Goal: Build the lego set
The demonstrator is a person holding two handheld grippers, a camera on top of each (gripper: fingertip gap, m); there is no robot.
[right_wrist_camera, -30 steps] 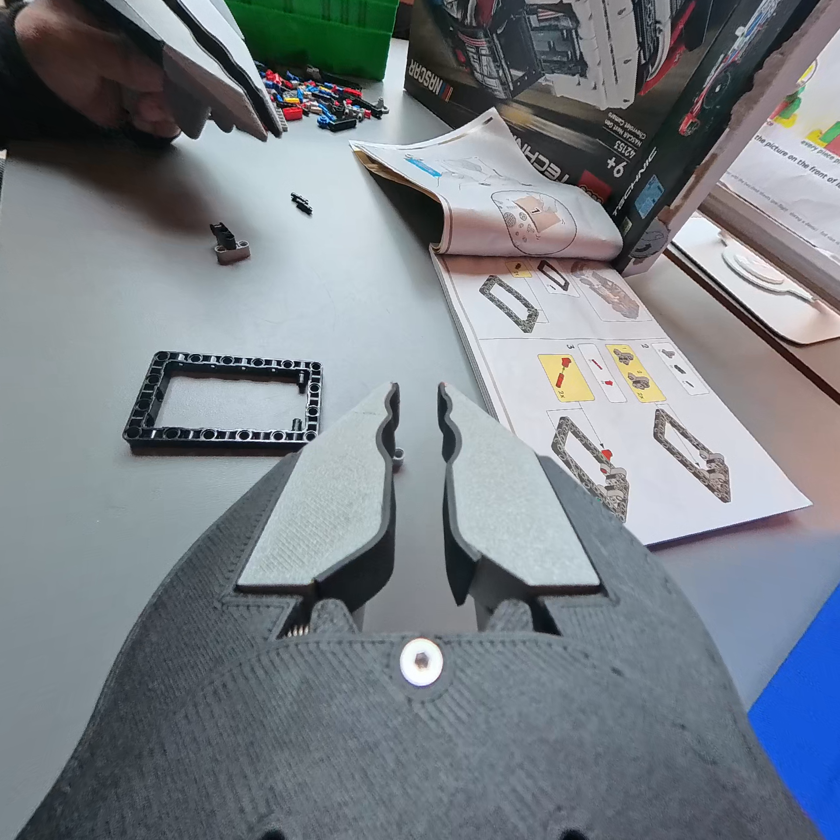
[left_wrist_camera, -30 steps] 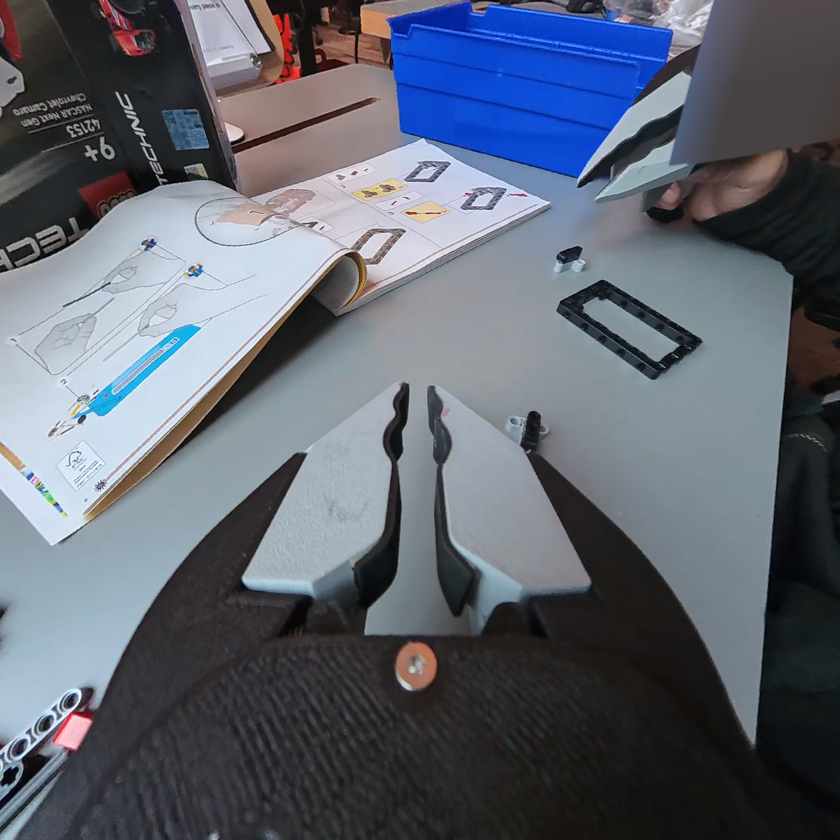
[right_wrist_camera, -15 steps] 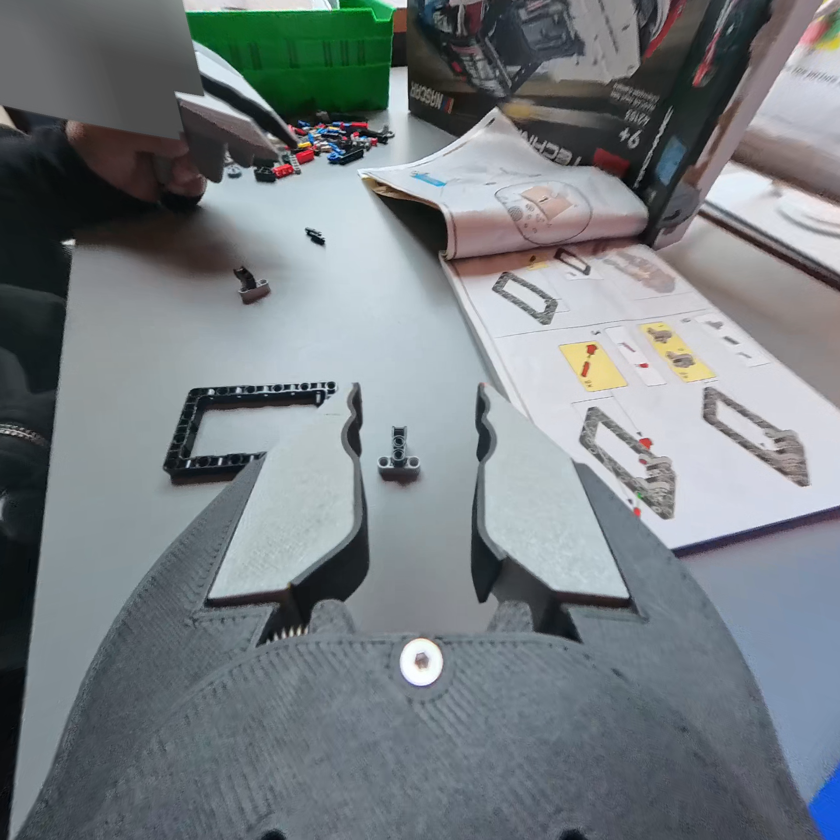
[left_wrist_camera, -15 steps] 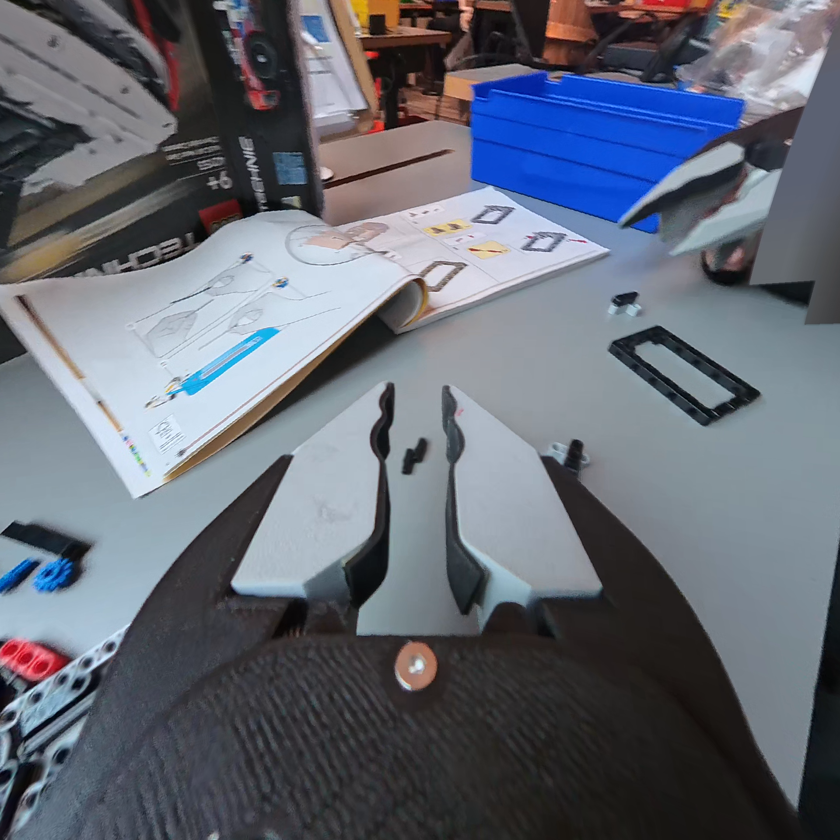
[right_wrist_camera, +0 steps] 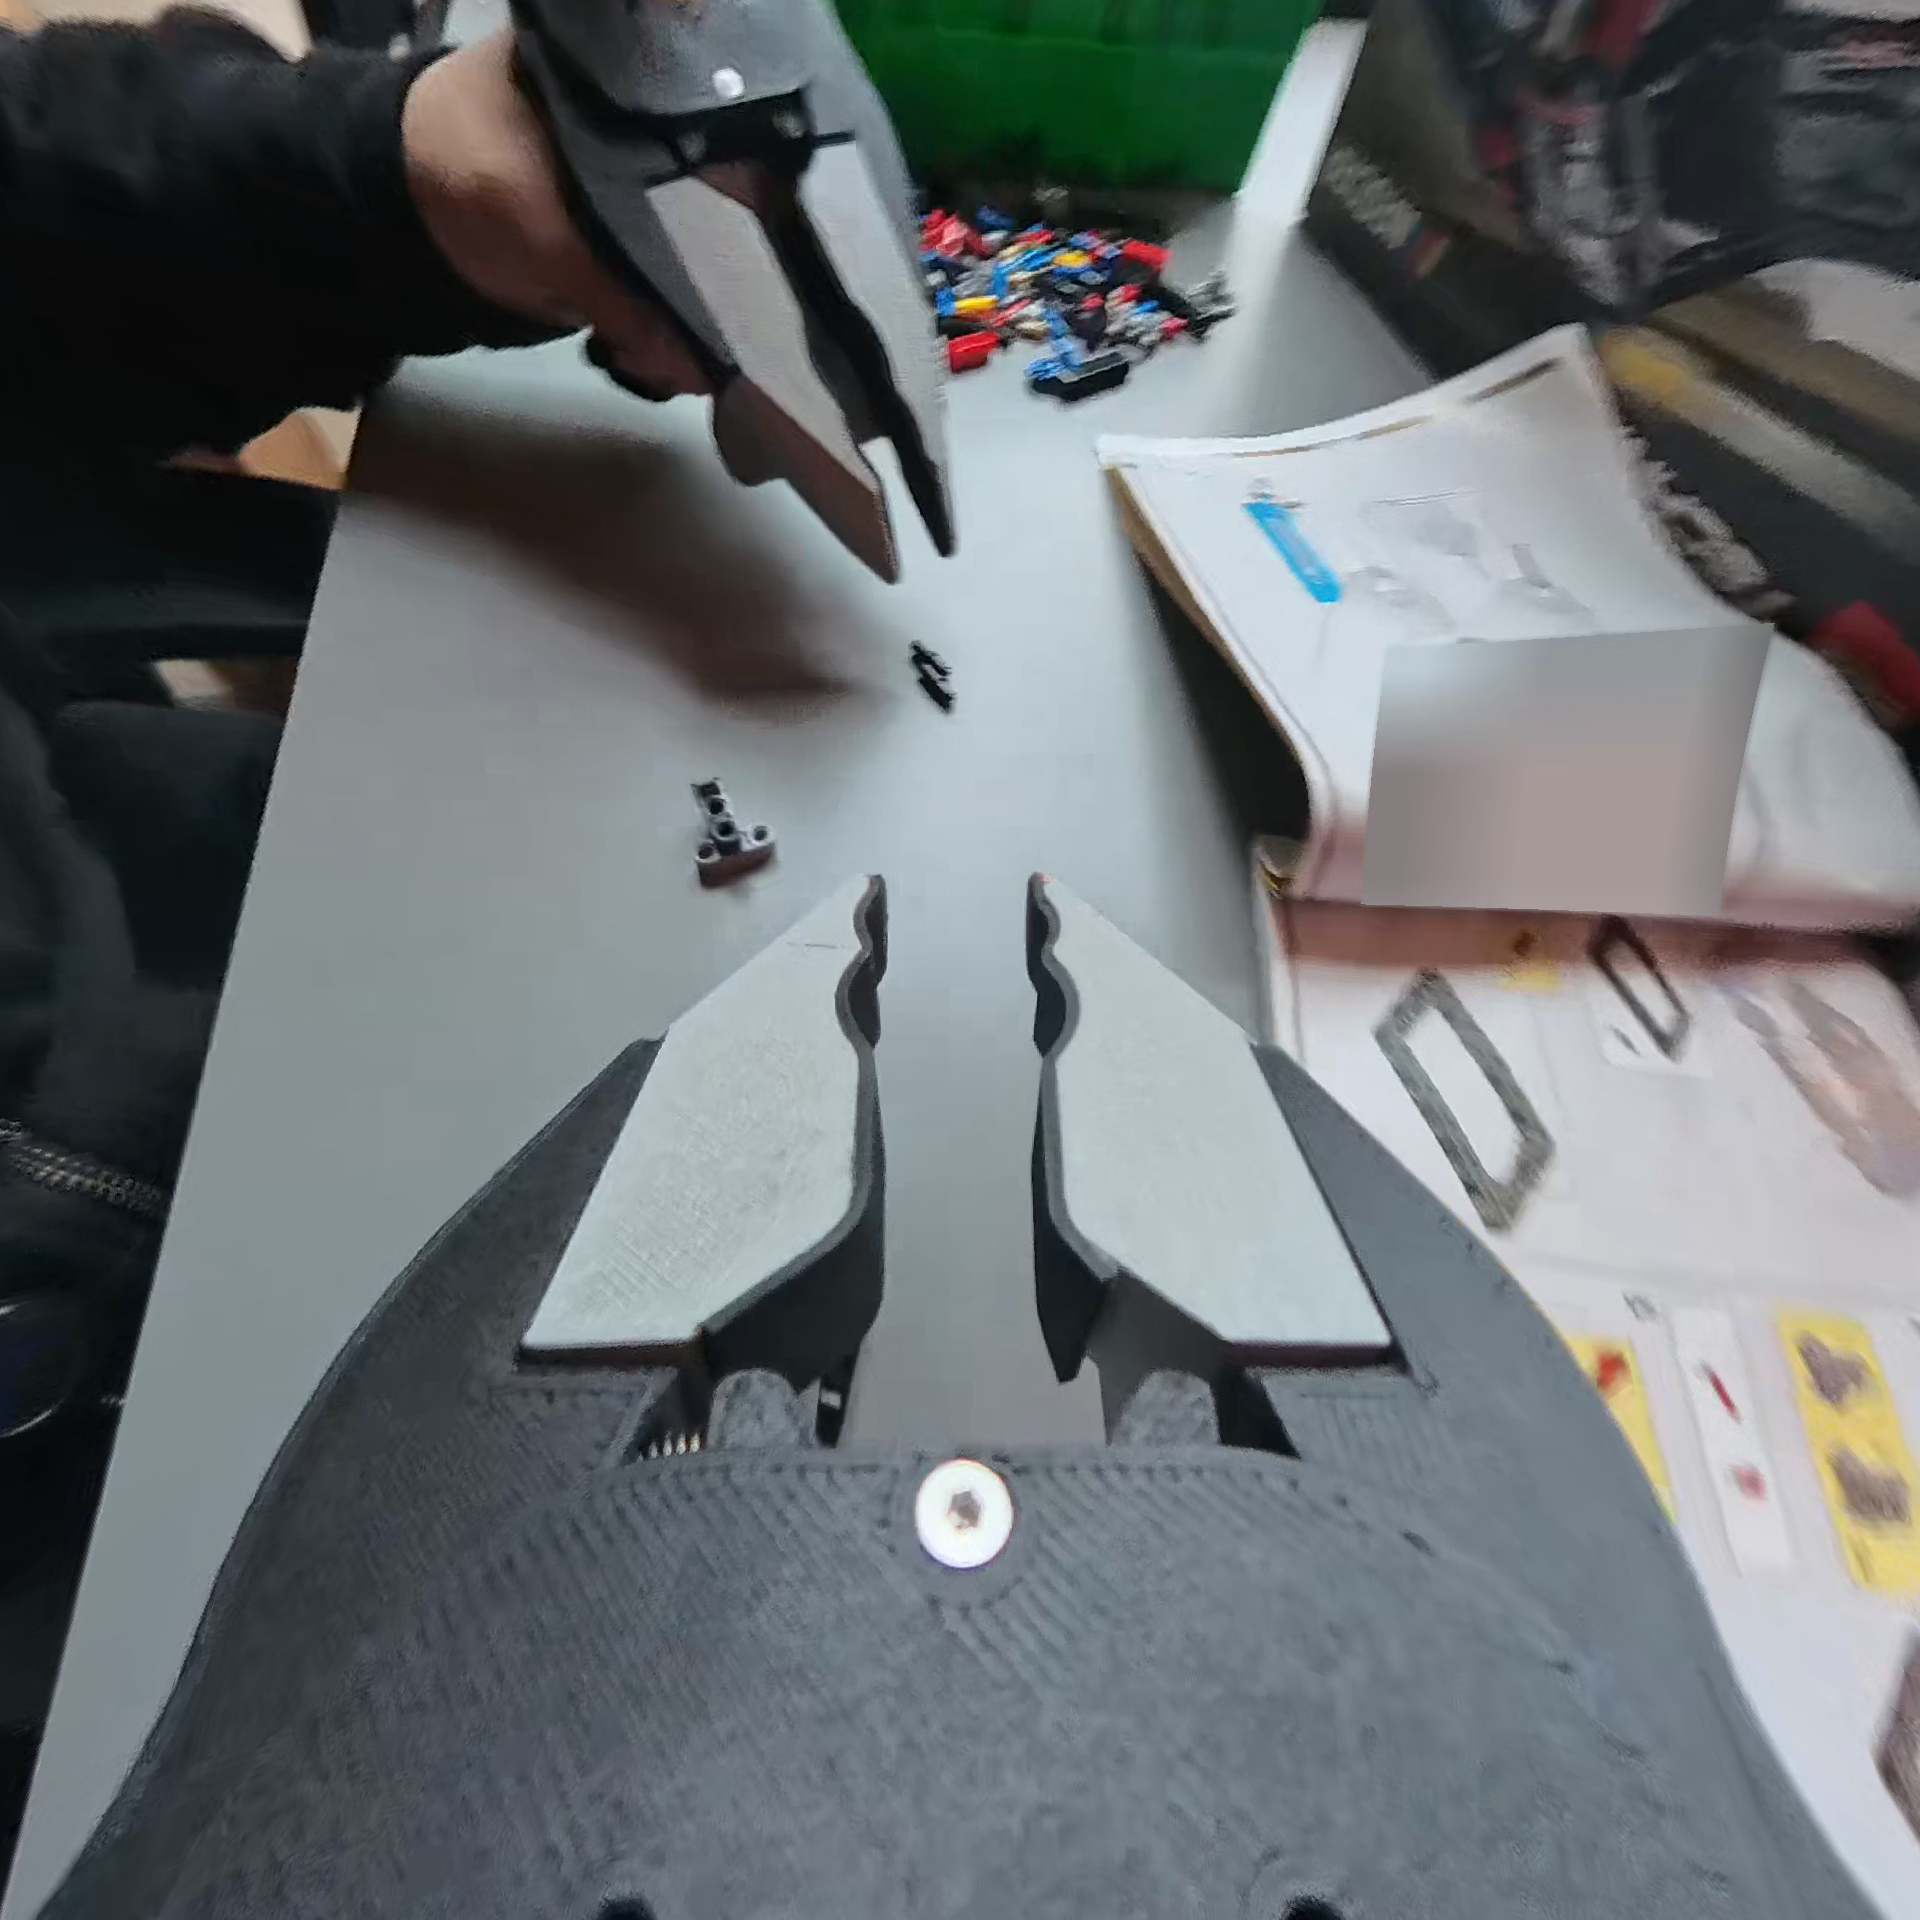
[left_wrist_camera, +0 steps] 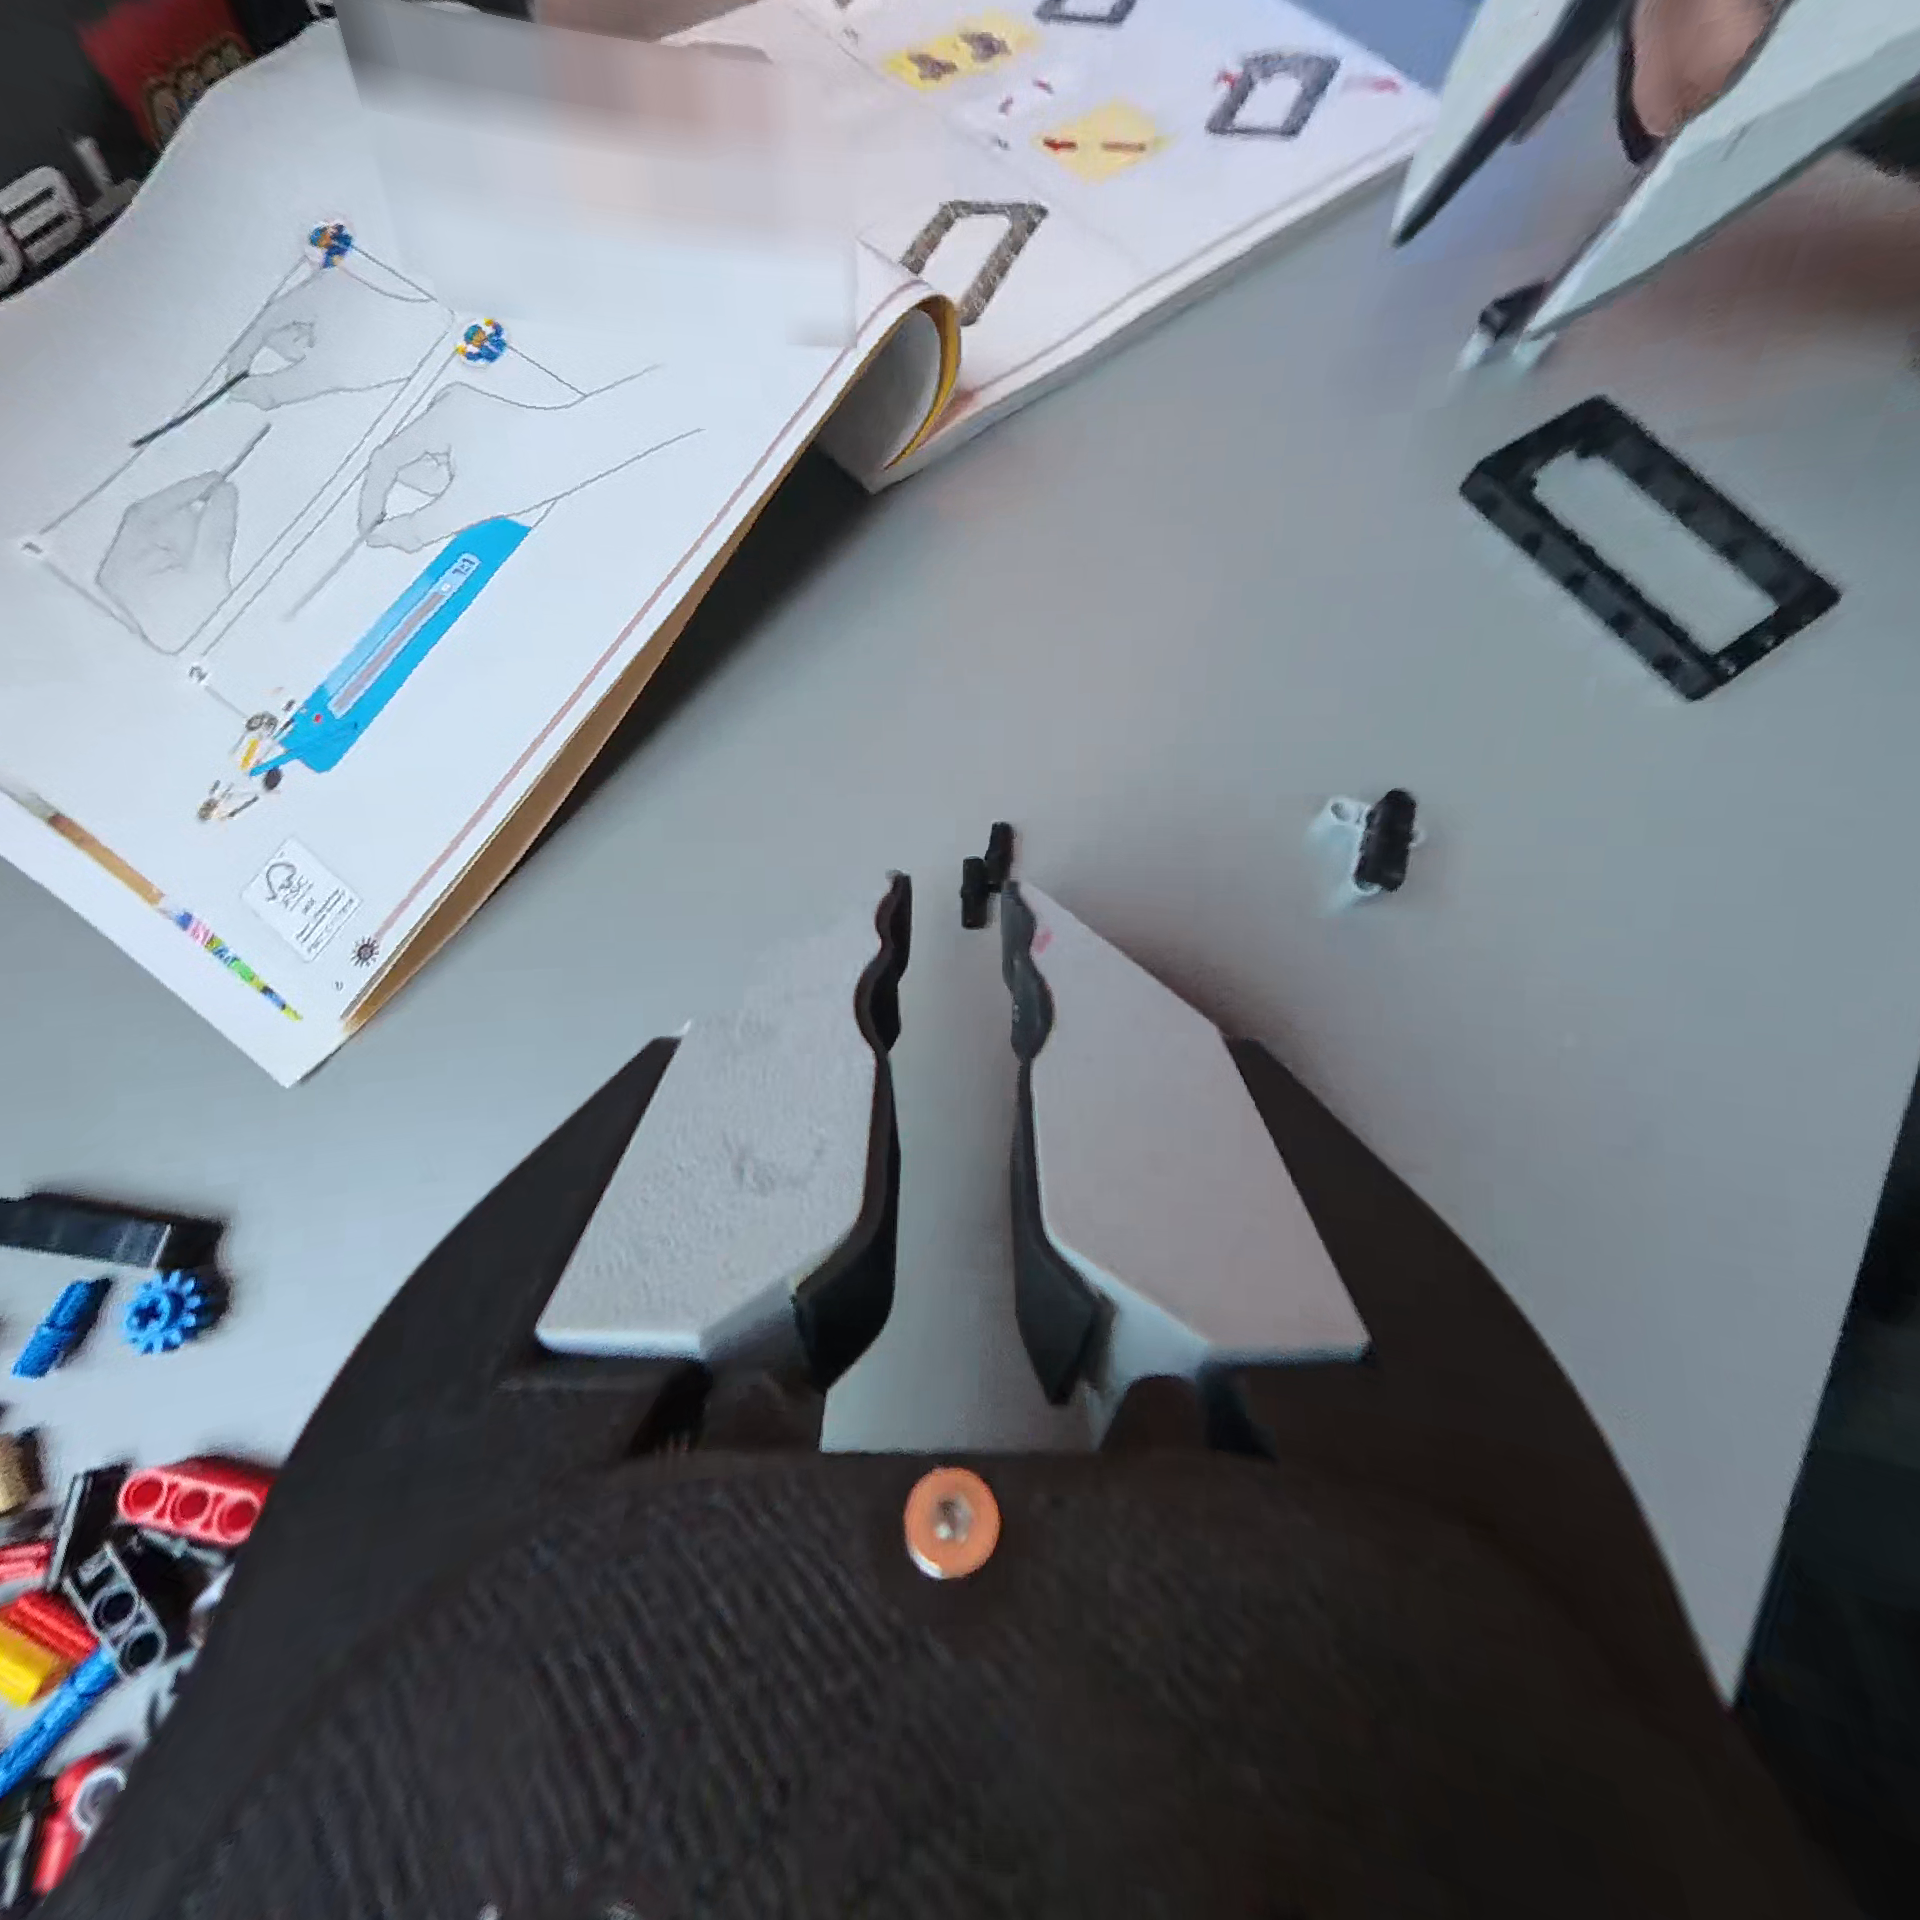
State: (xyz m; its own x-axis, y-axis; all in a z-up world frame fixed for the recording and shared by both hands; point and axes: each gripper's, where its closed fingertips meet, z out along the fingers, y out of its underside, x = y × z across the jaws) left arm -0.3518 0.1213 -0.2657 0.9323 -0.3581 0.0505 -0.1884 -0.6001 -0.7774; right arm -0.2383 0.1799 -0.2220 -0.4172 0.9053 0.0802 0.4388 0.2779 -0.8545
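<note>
Left gripper (left_wrist_camera: 951, 894), jaws parted and empty, nears the black pin (left_wrist_camera: 984, 873) at its 12 o'clock; an off-centre closure could flick it away. Right gripper (right_wrist_camera: 956, 904) released, empty.

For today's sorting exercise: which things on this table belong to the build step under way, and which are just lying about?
In use:
left claw
small black pin
black frame
grey connector with pin
instruction booklet

Lying about:
loose brick pile
green bin
set box
</note>
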